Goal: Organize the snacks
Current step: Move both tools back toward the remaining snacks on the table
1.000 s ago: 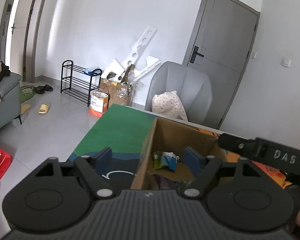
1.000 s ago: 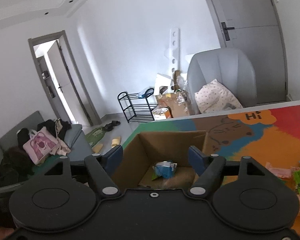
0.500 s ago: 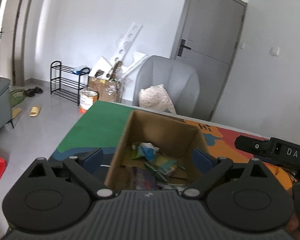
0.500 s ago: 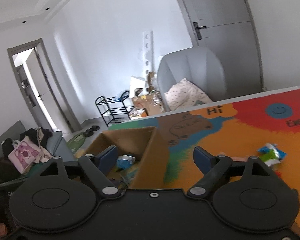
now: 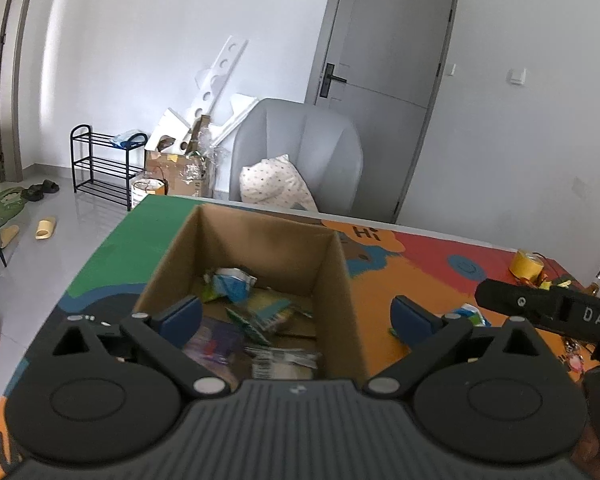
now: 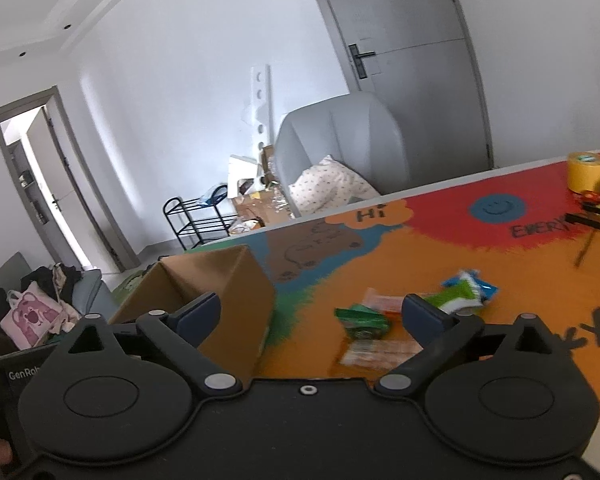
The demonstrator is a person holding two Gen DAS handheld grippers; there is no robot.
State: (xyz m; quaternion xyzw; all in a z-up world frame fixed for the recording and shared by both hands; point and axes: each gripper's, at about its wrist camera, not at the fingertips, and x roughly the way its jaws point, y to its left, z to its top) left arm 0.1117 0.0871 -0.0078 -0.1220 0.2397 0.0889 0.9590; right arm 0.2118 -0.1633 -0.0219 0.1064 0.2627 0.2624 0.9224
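1. The left gripper (image 5: 296,316) hangs above the open cardboard box (image 5: 332,280); its two blue pads are spread wide and nothing is between them.
2. Inside the box lie several snack packets: a crumpled blue and white one (image 5: 233,281) near the far wall, a teal and yellow one (image 5: 269,309) in the middle, and a pale striped one (image 5: 280,362) close to the near wall.
3. The box stands on a colourful play mat (image 5: 112,256), on its green and blue part.
4. The right gripper (image 6: 312,316) is also wide open and holds nothing; it hovers over the orange part of the mat, just to the right of the box (image 6: 236,300).
5. Between and beyond its pads lie loose snacks on the mat: a green packet (image 6: 362,320), a green, white and blue packet (image 6: 466,290), a pinkish wrapper (image 6: 384,303), and a pale packet (image 6: 374,354) nearest the camera, which is blurred, so its print cannot be read.
6. A roll of yellow tape (image 6: 586,171) stands at the far right edge of the mat, well apart from the snacks.
7. Behind the table a grey armchair (image 5: 300,152) holds a dotted pillow (image 5: 274,186).
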